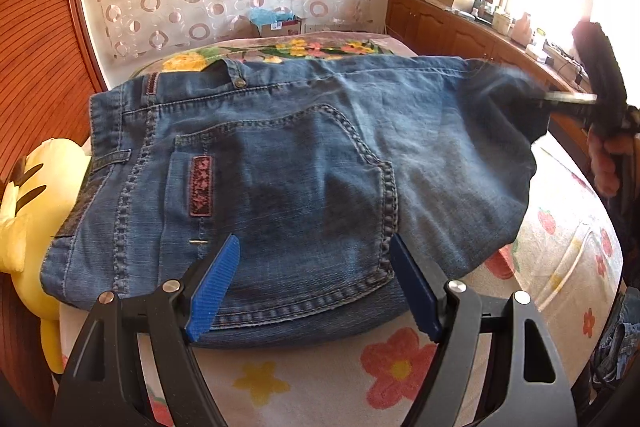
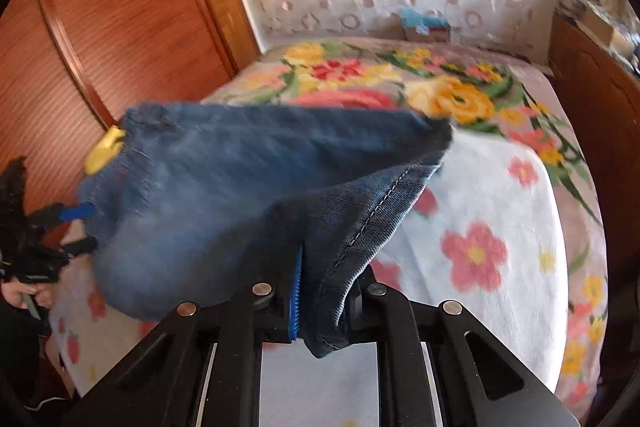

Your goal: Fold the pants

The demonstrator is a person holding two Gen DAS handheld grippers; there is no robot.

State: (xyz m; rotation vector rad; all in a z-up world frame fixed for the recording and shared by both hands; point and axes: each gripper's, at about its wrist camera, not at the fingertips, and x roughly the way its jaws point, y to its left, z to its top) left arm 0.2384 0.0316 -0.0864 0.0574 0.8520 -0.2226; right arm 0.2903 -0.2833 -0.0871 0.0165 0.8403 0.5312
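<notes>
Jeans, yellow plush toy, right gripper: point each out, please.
jeans (image 1: 280, 163), left wrist view, on the back pocket.
yellow plush toy (image 1: 36, 195), left wrist view, on its body.
right gripper (image 2: 320, 291), right wrist view, between fingertips clamping denim.

Blue denim pants (image 1: 304, 163) lay partly folded on a flower-patterned bed.

The waistband end rested flat, back pocket facing up, with a dark red embroidered strip beside it and heavy pale stitching along the seams. The opposite end was lifted off the bed, its stitched hem (image 2: 372, 215) bunched and hanging in mid-air.
</notes>
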